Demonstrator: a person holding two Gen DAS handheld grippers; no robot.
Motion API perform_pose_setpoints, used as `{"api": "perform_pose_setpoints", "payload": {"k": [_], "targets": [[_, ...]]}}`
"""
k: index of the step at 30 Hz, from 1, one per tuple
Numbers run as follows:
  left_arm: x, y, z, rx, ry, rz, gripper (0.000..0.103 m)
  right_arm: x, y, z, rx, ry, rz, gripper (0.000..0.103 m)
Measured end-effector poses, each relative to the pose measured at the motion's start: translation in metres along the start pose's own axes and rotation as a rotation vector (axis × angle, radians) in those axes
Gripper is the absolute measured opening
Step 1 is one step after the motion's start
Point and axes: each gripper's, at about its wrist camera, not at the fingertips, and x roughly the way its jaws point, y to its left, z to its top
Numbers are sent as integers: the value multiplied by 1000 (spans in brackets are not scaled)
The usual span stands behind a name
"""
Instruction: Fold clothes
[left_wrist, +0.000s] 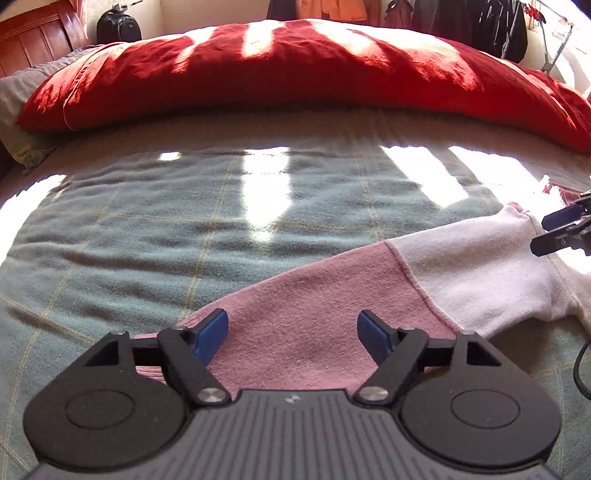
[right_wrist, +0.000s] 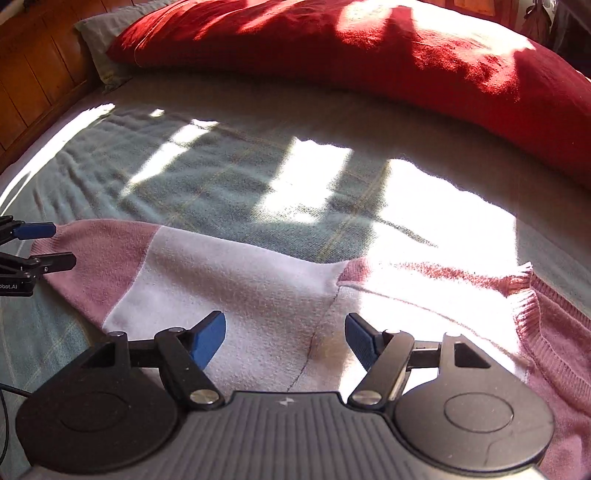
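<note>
A pink and white knit sweater (right_wrist: 240, 280) lies flat on the bed, one sleeve stretched out to the left. In the left wrist view the sleeve (left_wrist: 332, 291) has a pink cuff end and a white upper part. My left gripper (left_wrist: 291, 332) is open and empty, just above the pink cuff end. It shows in the right wrist view (right_wrist: 51, 245) at the left edge. My right gripper (right_wrist: 284, 336) is open and empty over the white upper sleeve near the shoulder seam. It shows in the left wrist view (left_wrist: 546, 232) at the right edge.
The sweater rests on a grey-green checked blanket (left_wrist: 184, 221) with bright sun patches. A long red pillow (left_wrist: 295, 74) lies across the far side. A wooden headboard (right_wrist: 33, 74) stands at the left. Hanging clothes (left_wrist: 498, 26) are behind the bed. A black cable (left_wrist: 580, 369) trails at the right.
</note>
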Motion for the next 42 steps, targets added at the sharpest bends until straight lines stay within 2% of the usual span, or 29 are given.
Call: {"api": "perform_pose_setpoints", "payload": {"k": [1,3,4,7,10,13,17,20,22,27,29,32,35,37,39,42], "targets": [[7,-3,0,19,17,3,80,12,-4,0,6,10,2,77],[18,6,-5,-19,40,0,86,34,-8,1,5,11,17,86],[19,10,-5,-47,44,1,88,43,-8,1,-2,3,30,103],[9,19,-1,-115,33,8,86,49,4,11,-68,14,-9,103],[0,15,1,-76,1,-12,86,23,7,8,-39,-26,23,103],[10,12,-3,-18,39,20,86,7,16,-4,-42,-41,21,103],[12,21,-13,-24,36,21,89,20,36,-30,-75,35,-52,103],[5,24,-12,-15,49,51,88,25,69,-39,-138,10,-160,103],[-4,23,-7,-16,38,51,86,24,84,-35,-172,13,-195,103],[-1,15,-3,33,39,12,87,-4,103,-26,-194,-66,-74,103],[2,12,-2,54,41,-5,87,0,109,-25,-157,-55,8,103],[10,23,-11,56,48,34,90,20,128,-27,-108,-3,174,103],[5,19,-5,66,33,32,90,30,149,-26,-80,24,291,103],[1,15,-1,74,22,26,88,22,149,-22,-61,12,359,103],[-4,11,4,82,10,20,88,7,140,-22,-40,-12,341,103],[-11,5,11,94,-7,11,88,-15,114,-35,-34,-11,242,103]]}}
